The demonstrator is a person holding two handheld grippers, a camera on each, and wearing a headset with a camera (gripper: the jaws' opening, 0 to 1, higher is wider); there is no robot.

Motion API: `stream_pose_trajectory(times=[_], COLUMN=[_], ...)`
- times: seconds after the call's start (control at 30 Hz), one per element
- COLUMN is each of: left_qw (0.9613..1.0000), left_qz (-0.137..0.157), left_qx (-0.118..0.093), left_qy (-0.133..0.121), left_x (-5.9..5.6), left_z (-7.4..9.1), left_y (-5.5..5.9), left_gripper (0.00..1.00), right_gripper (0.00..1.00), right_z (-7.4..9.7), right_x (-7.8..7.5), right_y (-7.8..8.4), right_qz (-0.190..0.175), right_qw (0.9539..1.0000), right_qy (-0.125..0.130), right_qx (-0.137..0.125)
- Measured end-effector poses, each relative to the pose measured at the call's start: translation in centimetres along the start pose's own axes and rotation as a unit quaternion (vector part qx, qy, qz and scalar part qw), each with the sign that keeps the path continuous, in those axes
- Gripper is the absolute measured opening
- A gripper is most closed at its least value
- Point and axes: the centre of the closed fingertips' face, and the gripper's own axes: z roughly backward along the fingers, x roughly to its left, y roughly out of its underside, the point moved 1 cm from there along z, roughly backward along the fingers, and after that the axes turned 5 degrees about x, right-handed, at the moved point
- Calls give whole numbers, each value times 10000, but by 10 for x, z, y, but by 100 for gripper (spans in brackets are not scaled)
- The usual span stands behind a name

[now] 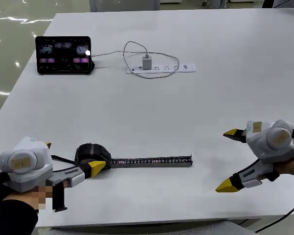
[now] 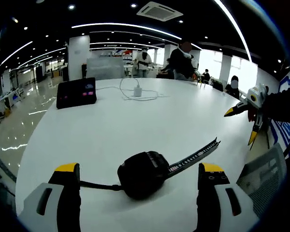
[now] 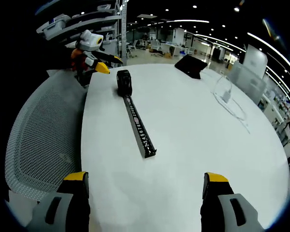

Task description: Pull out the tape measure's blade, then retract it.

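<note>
A black tape measure [image 1: 91, 154] lies on the white table [image 1: 152, 112], its blade [image 1: 152, 160] drawn out to the right and lying flat. My left gripper [image 1: 71, 159] is open with its yellow-tipped jaws on either side of the case [image 2: 144, 174], not closed on it. My right gripper [image 1: 229, 159] stands open at the right, a little way off the blade's free end [image 3: 149, 152]. The case [image 3: 124, 81] and the left gripper [image 3: 94, 53] show at the far end of the blade in the right gripper view.
A black tablet [image 1: 63, 55] stands at the back left. A white power strip [image 1: 161, 68] with a charger and looped cable lies behind the middle. A grey mesh chair [image 3: 43, 140] sits at the table's near edge. People stand in the background [image 2: 183, 60].
</note>
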Motion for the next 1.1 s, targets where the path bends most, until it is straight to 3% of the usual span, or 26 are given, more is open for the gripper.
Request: stream_pose_trajectory(times=[0.07, 0.17, 0.37, 0.57, 0.63, 0.77, 0.97, 1.07, 1.1], left_qw=[10000, 9993, 9992, 9996, 9997, 9994, 9985, 9984, 9980], left_qz=[42, 344, 173, 117, 113, 95, 141, 192, 353], left_qx=[-24, -113, -121, -93, -90, -243, -436, -418, -377], left_qy=[0, -128, -329, -253, -204, -236, -314, -332, -377], left_x=[-2, -2, -8, -17, -15, -16, -14, -18, -18], left_z=[-2, -3, -12, -25, -33, -36, -37, -43, -46], left_y=[0, -2, -2, 3, 6, 5, -1, 1, 3], left_gripper=[99, 99, 99, 99, 99, 99, 99, 99, 99], right_gripper=[98, 97, 93, 88, 85, 80, 75, 71, 68], right_z=[-1, -4, -15, -31, -37, -44, -55, -61, -64], right_x=[-2, -4, -11, -15, -18, -15, -12, -12, -11], right_y=[-2, -5, -11, -11, -10, -13, -17, -18, -19], right_qz=[47, 158, 262, 312, 367, 577, 731, 795, 843], right_qw=[10000, 9998, 9992, 9982, 9977, 9960, 9937, 9924, 9915], right_qy=[-14, -86, -260, -414, -441, -533, -631, -664, -680], right_qx=[39, 95, 160, 298, 353, 418, 574, 663, 719])
